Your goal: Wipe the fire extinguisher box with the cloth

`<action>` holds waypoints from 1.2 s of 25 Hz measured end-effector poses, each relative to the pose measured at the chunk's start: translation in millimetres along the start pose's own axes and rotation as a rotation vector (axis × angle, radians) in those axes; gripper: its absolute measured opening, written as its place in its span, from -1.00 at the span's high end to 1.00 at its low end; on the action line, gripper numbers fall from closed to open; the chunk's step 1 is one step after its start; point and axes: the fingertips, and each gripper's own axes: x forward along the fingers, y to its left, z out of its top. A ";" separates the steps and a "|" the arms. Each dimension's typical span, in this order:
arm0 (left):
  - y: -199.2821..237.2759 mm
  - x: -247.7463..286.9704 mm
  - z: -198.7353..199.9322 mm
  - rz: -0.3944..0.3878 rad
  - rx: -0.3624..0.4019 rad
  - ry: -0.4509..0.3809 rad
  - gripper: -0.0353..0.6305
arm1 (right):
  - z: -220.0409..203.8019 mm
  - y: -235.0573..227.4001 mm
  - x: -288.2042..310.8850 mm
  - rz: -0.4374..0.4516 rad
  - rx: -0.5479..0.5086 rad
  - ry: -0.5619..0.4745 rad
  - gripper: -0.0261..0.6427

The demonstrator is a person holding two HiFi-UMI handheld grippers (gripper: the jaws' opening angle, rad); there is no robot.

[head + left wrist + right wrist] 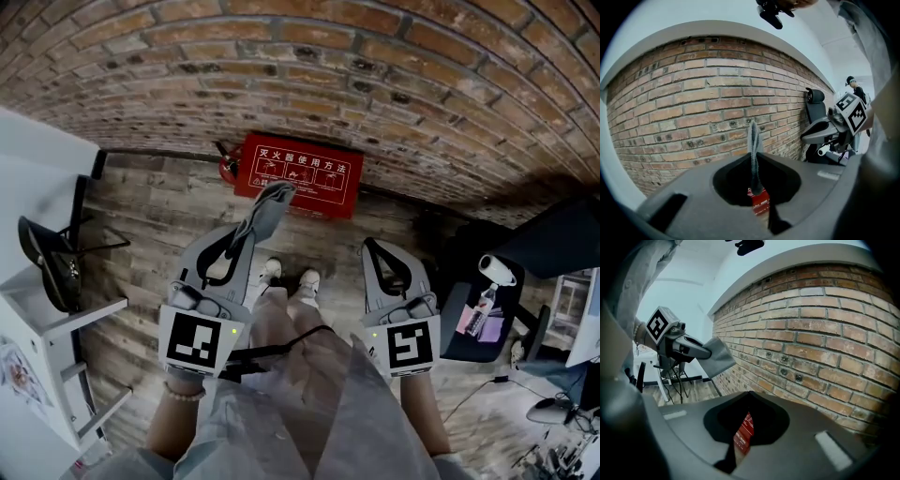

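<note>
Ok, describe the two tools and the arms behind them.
The left tool and right tool are both grey moulded shells with black-lined openings. Each carries a white cube printed with a black square marker, with a small green light beside it. A black cable trails from the left tool's base. The person wears loose pale grey sleeves and a beaded bracelet on the left wrist.

Two grippers are showing: the left gripper [247,232] and the right gripper [373,249]. One grey cloth [272,202] is showing. One red fire extinguisher box [300,174] is standing against one brick wall [375,84]. Two shoes are showing: a left shoe [272,270] and a right shoe [308,280]. One dark chair [457,323] is standing at the right.
</note>
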 end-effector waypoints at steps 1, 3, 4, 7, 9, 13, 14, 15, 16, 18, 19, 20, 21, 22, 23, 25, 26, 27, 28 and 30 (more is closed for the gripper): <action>0.6 3.0 -2.0 -0.006 0.003 0.003 0.86 | -2.4 -0.2 1.9 -0.002 0.004 0.004 0.89; 1.8 9.1 -6.6 -0.019 0.005 0.009 0.86 | -7.9 0.3 6.3 -0.004 0.014 0.016 0.89; 2.5 12.1 -9.2 -0.024 0.003 0.011 0.86 | -11.0 0.9 8.9 -0.002 0.017 0.023 0.89; 4.3 22.2 -19.4 -0.039 -0.010 0.020 0.86 | -19.9 3.0 18.2 0.003 0.015 0.042 0.89; 4.4 30.5 -27.4 -0.052 -0.017 0.027 0.86 | -25.6 3.0 25.0 0.001 0.017 0.046 0.89; 3.1 47.6 -43.0 -0.080 -0.024 0.034 0.86 | -39.2 -0.1 38.1 -0.010 0.027 0.056 0.89; 3.0 51.7 -47.6 -0.086 -0.029 0.038 0.86 | -42.4 -1.4 41.4 -0.014 0.031 0.058 0.89; 3.0 56.1 -52.4 -0.091 -0.035 0.044 0.86 | -45.5 -3.0 44.9 -0.019 0.037 0.059 0.89; 3.0 60.8 -57.1 -0.097 -0.040 0.051 0.86 | -48.8 -4.8 48.4 -0.025 0.042 0.060 0.89; 1.6 70.7 -64.8 -0.111 -0.046 0.057 0.86 | -56.1 -8.5 54.6 -0.034 0.048 0.064 0.89; 0.3 75.5 -68.4 -0.119 -0.049 0.059 0.86 | -60.2 -9.9 57.5 -0.036 0.047 0.068 0.89; -1.3 80.5 -72.3 -0.128 -0.053 0.062 0.86 | -64.3 -11.1 60.6 -0.038 0.046 0.073 0.89; -3.1 85.9 -76.3 -0.138 -0.056 0.066 0.86 | -68.0 -12.6 64.3 -0.040 0.046 0.075 0.89; -5.2 91.8 -80.2 -0.149 -0.056 0.069 0.86 | -71.1 -14.2 68.2 -0.042 0.046 0.075 0.89; -7.8 97.8 -84.0 -0.162 -0.053 0.072 0.86 | -74.1 -15.9 71.9 -0.044 0.047 0.075 0.89; -14.0 110.0 -91.5 -0.187 -0.046 0.076 0.86 | -80.9 -18.7 78.3 -0.048 0.049 0.078 0.89; -16.9 116.3 -95.0 -0.199 -0.041 0.077 0.86 | -84.7 -19.9 80.9 -0.051 0.052 0.082 0.89; -19.6 123.1 -97.8 -0.209 -0.039 0.076 0.86 | -88.6 -21.2 83.3 -0.055 0.056 0.086 0.89; -22.0 130.2 -99.9 -0.217 -0.041 0.074 0.86 | -92.3 -22.5 85.5 -0.058 0.060 0.089 0.89; -26.8 144.4 -102.4 -0.232 -0.058 0.064 0.86 | -99.5 -24.3 89.4 -0.063 0.065 0.089 0.89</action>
